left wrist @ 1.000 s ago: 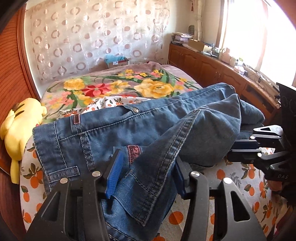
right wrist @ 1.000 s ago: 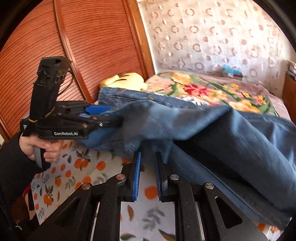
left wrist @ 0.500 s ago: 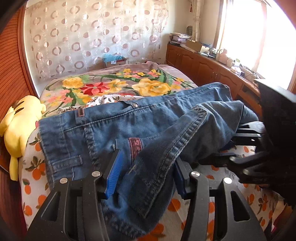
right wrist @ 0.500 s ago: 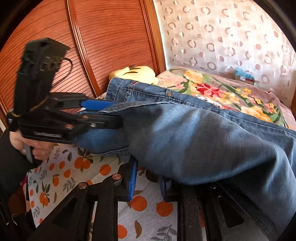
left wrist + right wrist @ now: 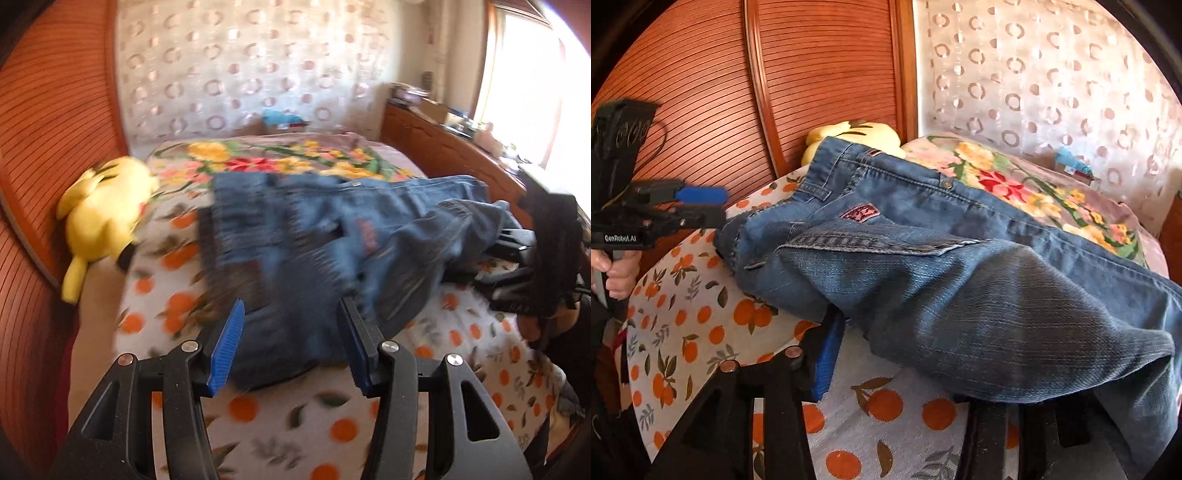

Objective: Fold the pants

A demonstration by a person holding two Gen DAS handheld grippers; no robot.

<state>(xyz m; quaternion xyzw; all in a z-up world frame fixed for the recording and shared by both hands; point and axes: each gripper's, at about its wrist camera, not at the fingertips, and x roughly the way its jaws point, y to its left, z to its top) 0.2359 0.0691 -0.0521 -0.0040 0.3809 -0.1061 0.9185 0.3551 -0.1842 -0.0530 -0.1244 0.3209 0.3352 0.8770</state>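
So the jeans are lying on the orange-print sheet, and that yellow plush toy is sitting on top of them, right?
Not quite. The jeans do lie on the orange-print sheet, but the yellow plush toy is beside them, against the wooden headboard, not on top. The left wrist view shows it.

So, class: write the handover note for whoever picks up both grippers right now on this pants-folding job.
Left gripper: open, holding nothing, its tips at the near edge of the jeans.
Right gripper: looks open; denim drapes over its right finger and hides it.
Jeans lie on the orange-print sheet, waistband towards the yellow plush toy.
Done: legs folded back over the seat, hem lying just below the pink patch.
Left: the fold bulges at the right, so it probably needs flattening, then perhaps one more fold.
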